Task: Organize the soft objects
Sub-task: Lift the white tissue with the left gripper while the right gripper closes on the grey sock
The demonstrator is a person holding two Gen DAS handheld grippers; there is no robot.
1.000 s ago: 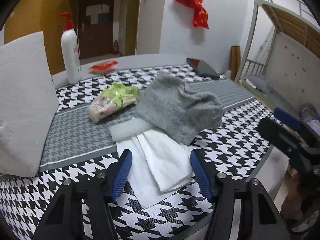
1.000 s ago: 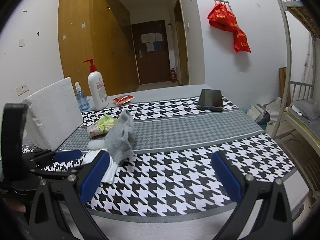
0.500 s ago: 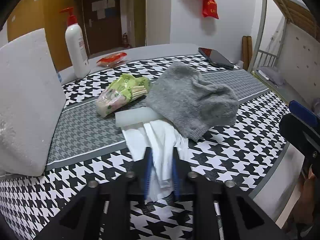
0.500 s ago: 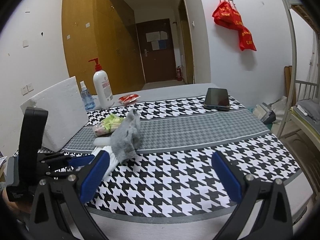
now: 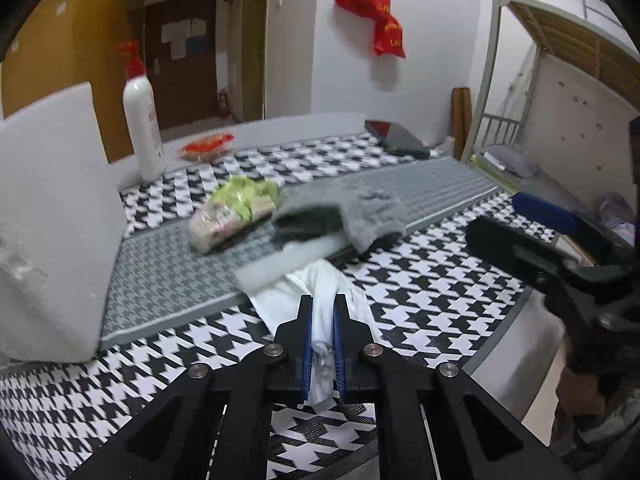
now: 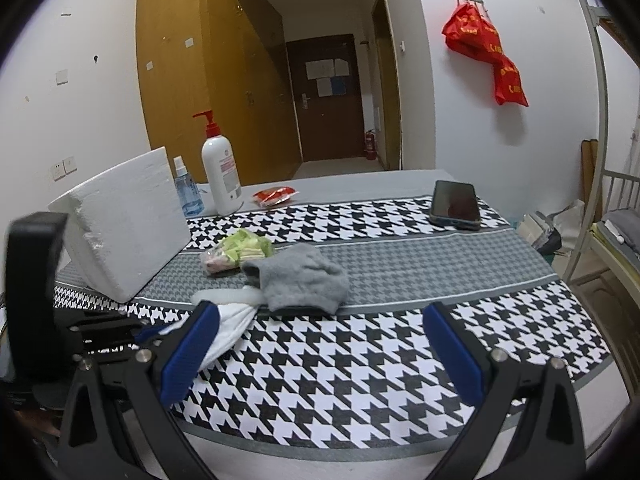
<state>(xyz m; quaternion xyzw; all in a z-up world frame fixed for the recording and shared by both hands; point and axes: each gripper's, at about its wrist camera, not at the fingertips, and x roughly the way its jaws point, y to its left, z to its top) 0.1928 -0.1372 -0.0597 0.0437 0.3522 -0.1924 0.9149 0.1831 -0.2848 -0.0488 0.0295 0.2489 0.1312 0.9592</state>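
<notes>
My left gripper (image 5: 322,330) is shut on a white cloth (image 5: 320,300) near the front edge of the houndstooth table; it also shows in the right wrist view (image 6: 230,322). A grey knitted sock (image 5: 352,210) lies behind it, partly over a white foam strip (image 5: 288,266), and shows in the right wrist view (image 6: 304,280). A green snack packet (image 5: 232,210) lies further back. My right gripper (image 6: 320,354) is open and empty, above the table's front part, to the right of the cloth.
A big white foam block (image 6: 124,220) stands at the left. A pump bottle (image 6: 219,172), a small spray bottle (image 6: 186,194) and a red packet (image 6: 275,195) are at the back. A phone (image 6: 456,205) lies at the back right. A bunk bed frame (image 5: 532,80) is to the right.
My left gripper closed on the white cloth and has pulled it up and toward me. The grey sock has shifted and flattened. The right gripper stayed open.
</notes>
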